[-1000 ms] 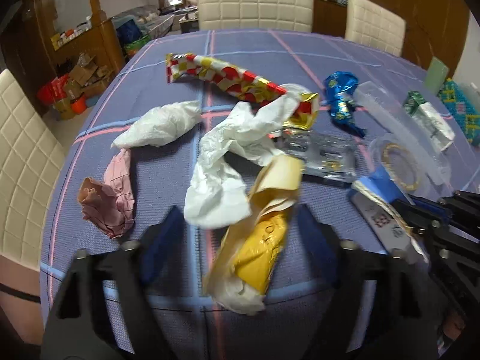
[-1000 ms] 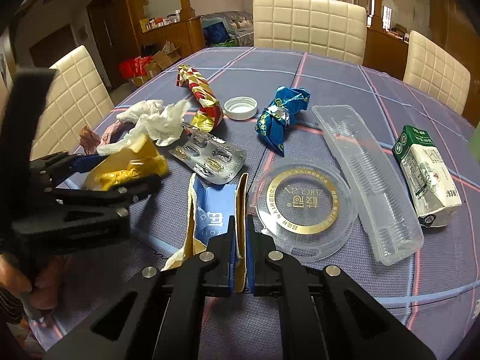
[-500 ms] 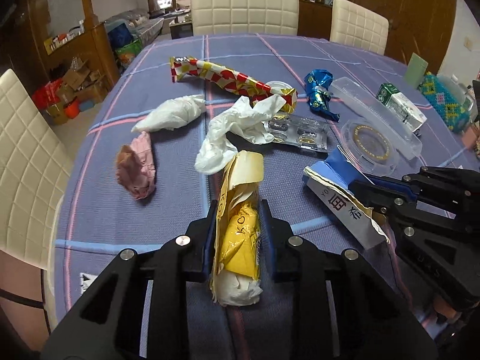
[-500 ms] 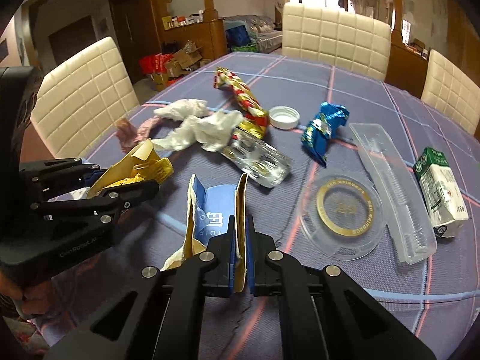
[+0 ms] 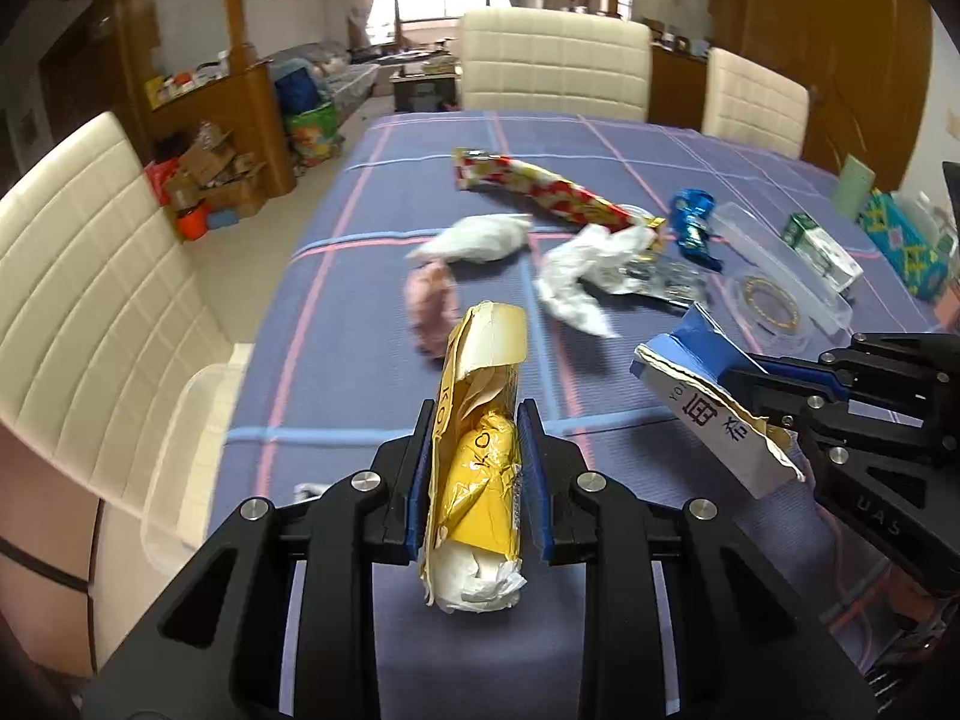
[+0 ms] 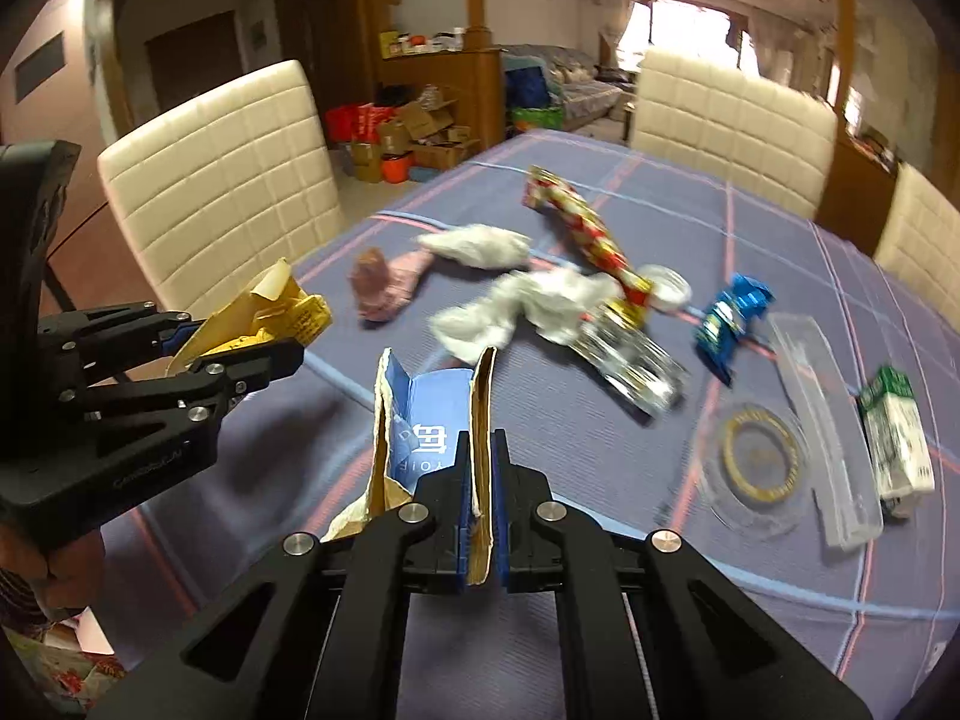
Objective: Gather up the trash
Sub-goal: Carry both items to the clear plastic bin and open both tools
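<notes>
Above the table [image 5: 372, 408], each hand-held gripper [image 5: 477, 474] clamps torn packaging [image 5: 480, 420].

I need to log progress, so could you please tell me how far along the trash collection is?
Nothing visibly binned yet; no bin can be made out. In hand: the left gripper is shut on a yellow wrapper, and the right gripper is shut on a blue carton, both lifted off the table. Left on it: two white tissues, pink paper, red wrapper, blue wrapper, blister pack, lid, tray, green carton.
</notes>
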